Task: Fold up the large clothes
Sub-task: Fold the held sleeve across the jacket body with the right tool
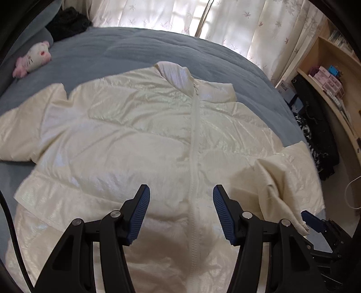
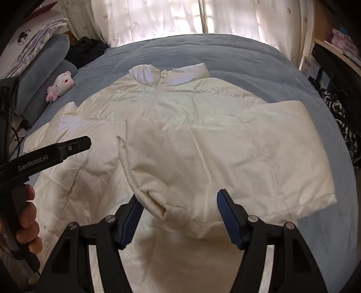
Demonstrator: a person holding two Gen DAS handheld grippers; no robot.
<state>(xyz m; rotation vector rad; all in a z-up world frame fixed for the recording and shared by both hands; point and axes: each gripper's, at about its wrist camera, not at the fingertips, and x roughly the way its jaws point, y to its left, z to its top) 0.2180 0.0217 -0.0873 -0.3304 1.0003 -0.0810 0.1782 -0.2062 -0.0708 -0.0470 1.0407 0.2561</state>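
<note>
A large white puffer jacket [image 1: 135, 135] lies front up on the bed, zip [image 1: 194, 135] closed, collar [image 1: 178, 72] at the far end. My left gripper [image 1: 181, 188] hovers open over the lower front, the zip running between its fingers. One sleeve [image 1: 22, 135] lies spread out to the left. The other sleeve [image 2: 225, 153] is folded across the chest, its cuff [image 2: 158, 207] lying between the wide-apart fingers of my right gripper [image 2: 179, 196], which is open. A hand [image 2: 27, 220] holds the left gripper [image 2: 76, 145] at the left of the right wrist view.
The blue bed cover [image 1: 135, 49] reaches past the jacket on all sides. A pink and white plush toy [image 2: 61, 85] and grey pillows [image 2: 45, 67] sit far left. Curtains [image 1: 158, 13] hang behind. A wooden shelf [image 1: 327, 78] and dark clutter [image 1: 315, 139] stand at the right.
</note>
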